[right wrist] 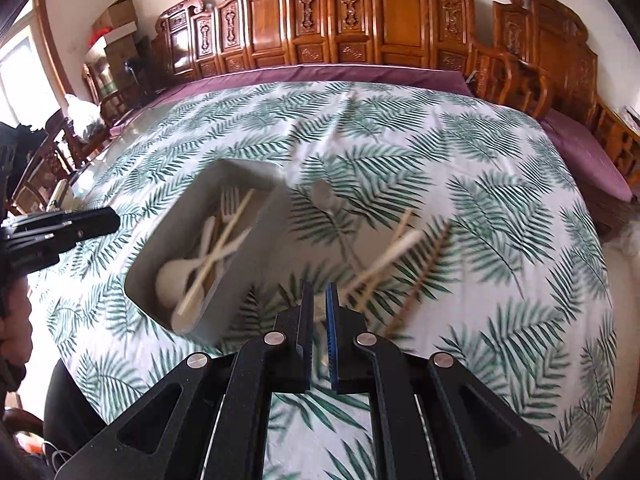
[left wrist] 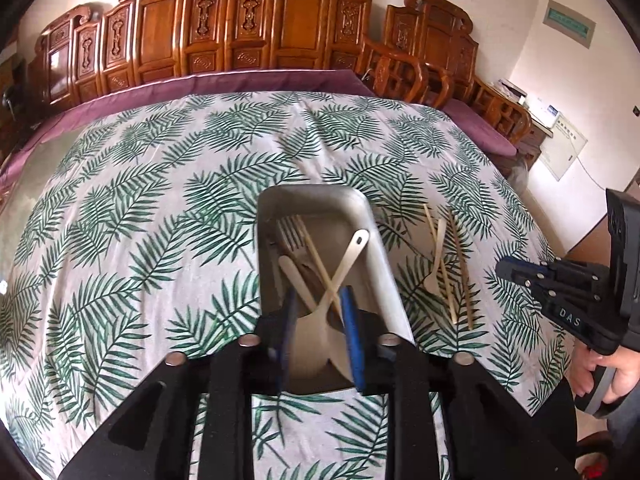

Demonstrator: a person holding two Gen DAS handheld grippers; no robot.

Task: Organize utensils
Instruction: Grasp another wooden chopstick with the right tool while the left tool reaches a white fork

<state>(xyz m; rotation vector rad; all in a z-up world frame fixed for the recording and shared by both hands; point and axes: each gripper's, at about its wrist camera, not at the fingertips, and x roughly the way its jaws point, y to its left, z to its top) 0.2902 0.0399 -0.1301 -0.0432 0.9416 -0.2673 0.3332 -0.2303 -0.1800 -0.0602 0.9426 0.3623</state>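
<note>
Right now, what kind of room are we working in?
Probably a home dining or sitting room. A table under a leaf-print tablecloth holds a metal tray of utensils, and carved wooden chairs line the wall behind it. Stacked cardboard boxes fill one corner.

Left gripper (left wrist: 318,300) with jaws parted above a metal tray (left wrist: 384,264) of utensils, loose chopsticks (left wrist: 444,276) beside it, leaf-print counter (left wrist: 140,220)

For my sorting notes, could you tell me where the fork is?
The fork lies inside the metal tray, mid-table in both views, beneath a crossed chopstick and spoon.
</note>
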